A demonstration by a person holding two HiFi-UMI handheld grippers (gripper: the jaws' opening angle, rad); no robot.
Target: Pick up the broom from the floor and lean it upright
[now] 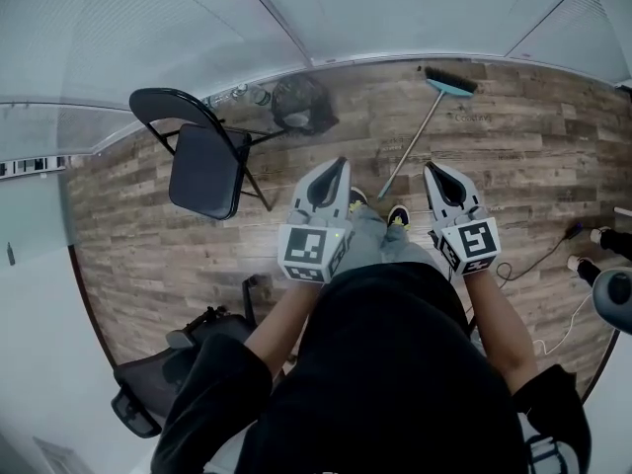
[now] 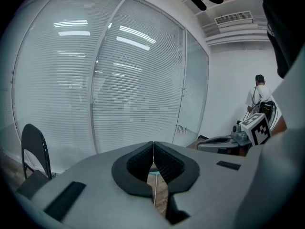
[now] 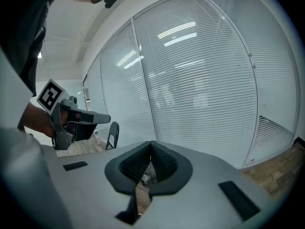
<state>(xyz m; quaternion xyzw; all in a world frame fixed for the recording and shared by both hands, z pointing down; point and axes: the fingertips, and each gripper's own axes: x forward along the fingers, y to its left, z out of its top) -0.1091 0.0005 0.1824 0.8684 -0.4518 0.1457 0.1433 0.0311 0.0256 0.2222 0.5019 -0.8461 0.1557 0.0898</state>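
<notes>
The broom (image 1: 423,128) lies on the wooden floor ahead of me, its teal head (image 1: 451,84) with dark bristles near the glass wall and its pale handle running back toward my feet. My left gripper (image 1: 341,163) hangs shut and empty above the floor, left of the handle's near end. My right gripper (image 1: 431,169) is shut and empty too, just right of that end. Through the closed left jaws (image 2: 153,144) I glimpse a sliver of the broom (image 2: 154,185) on the floor. The right gripper (image 3: 151,144) faces the glass wall.
A black folding chair (image 1: 203,156) stands to the left, with a dark mesh bin (image 1: 300,105) and bottles by the glass wall (image 1: 148,38). An office chair (image 1: 163,378) sits behind at the left. Cables and equipment (image 1: 602,265) lie at the right. Another person (image 2: 259,97) stands far off.
</notes>
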